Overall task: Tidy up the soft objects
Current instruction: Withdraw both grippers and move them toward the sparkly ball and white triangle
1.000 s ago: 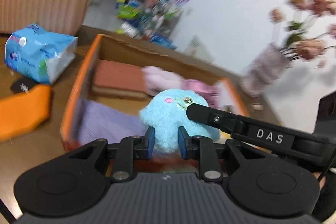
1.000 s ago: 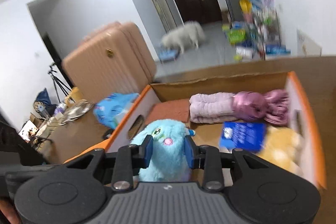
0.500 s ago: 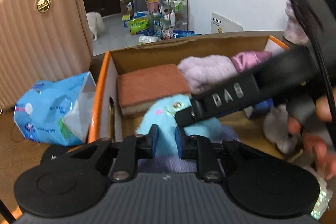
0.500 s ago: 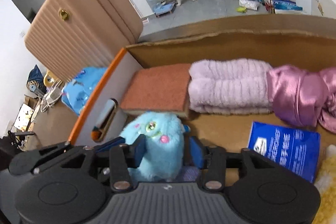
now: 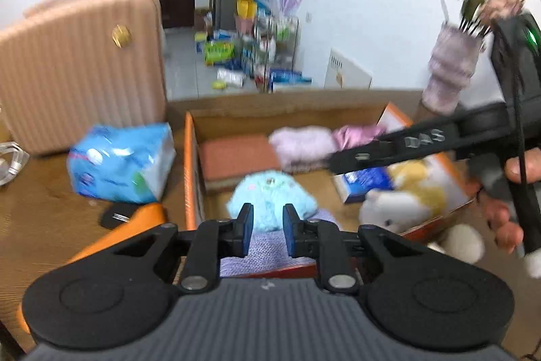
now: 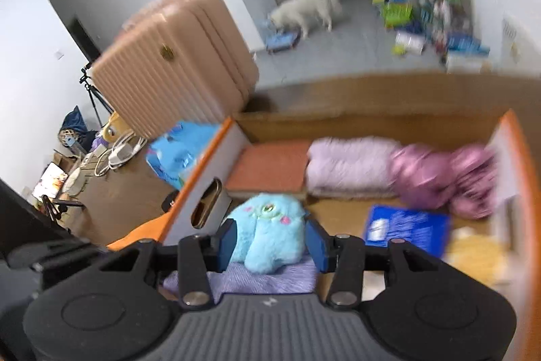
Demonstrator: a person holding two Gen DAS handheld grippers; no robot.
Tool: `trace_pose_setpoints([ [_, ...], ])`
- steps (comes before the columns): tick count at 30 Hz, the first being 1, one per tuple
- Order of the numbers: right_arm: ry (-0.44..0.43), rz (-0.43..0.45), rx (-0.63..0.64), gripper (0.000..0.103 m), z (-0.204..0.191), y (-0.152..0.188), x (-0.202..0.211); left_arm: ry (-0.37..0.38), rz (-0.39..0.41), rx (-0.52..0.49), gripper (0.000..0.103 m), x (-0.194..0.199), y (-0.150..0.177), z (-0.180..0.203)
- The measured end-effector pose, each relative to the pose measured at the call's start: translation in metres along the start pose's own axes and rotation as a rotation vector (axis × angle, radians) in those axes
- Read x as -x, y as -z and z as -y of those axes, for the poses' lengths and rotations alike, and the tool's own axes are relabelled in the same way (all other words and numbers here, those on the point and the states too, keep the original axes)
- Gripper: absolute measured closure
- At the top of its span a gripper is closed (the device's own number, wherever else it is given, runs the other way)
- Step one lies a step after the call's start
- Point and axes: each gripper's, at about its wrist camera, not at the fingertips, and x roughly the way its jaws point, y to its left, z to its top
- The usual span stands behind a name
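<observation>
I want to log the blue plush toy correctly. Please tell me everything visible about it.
The blue plush toy is fluffy light-blue fur with pink cheek spots and an eye on its face. It sits inside the cardboard box, resting on a purple knitted cloth, in front of a brown pad. The right gripper is open around it, not squeezing.

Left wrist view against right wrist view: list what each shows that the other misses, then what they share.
Only the left wrist view shows the vase of pink flowers, the white and yellow plush and the right hand-held gripper from outside. Only the right wrist view shows the white dog and a tripod. Both show the blue plush on a purple cloth in the cardboard box, and the pink suitcase.
</observation>
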Motion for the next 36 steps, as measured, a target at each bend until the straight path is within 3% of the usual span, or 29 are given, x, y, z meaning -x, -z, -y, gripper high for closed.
trace_pose_setpoints([
  [3, 0.093, 0.056, 0.059, 0.057, -0.005, 0.009, 0.056, -0.019, 0.055, -0.005, 0.083, 0.038, -0.008, 0.003],
  [5, 0.149, 0.094, 0.096, 0.053, -0.005, 0.023, 0.092, -0.026, 0.085, -0.001, 0.077, 0.061, -0.003, 0.004],
  [7, 0.207, 0.136, 0.135, 0.047, -0.004, 0.039, 0.124, -0.042, 0.110, -0.003, 0.057, 0.079, 0.006, 0.009],
  [9, 0.269, 0.181, 0.181, 0.045, -0.001, 0.060, 0.155, -0.058, 0.134, -0.010, 0.054, 0.094, 0.020, 0.015],
  [12, 0.320, 0.262, 0.231, 0.040, 0.004, 0.091, 0.195, -0.069, 0.187, -0.004, 0.034, 0.113, 0.043, 0.023],
  [14, 0.336, 0.314, 0.247, 0.029, 0.005, 0.110, 0.211, -0.077, 0.232, -0.003, 0.029, 0.125, 0.055, 0.031],
  [16, 0.353, 0.341, 0.257, 0.029, 0.003, 0.124, 0.224, -0.075, 0.251, -0.010, 0.027, 0.133, 0.061, 0.039],
  [21, 0.340, 0.402, 0.285, 0.029, -0.013, 0.160, 0.242, -0.083, 0.269, -0.009, 0.026, 0.143, 0.083, 0.057],
  [26, 0.223, 0.444, 0.215, 0.027, -0.015, 0.220, 0.248, -0.099, 0.295, 0.010, 0.022, 0.159, 0.142, 0.070],
  [32, 0.131, 0.418, 0.136, 0.027, -0.012, 0.305, 0.240, -0.127, 0.225, 0.073, 0.019, 0.171, 0.218, 0.080],
  [36, 0.120, 0.359, 0.105, 0.027, -0.010, 0.342, 0.230, -0.105, 0.166, 0.130, 0.019, 0.166, 0.232, 0.076],
])
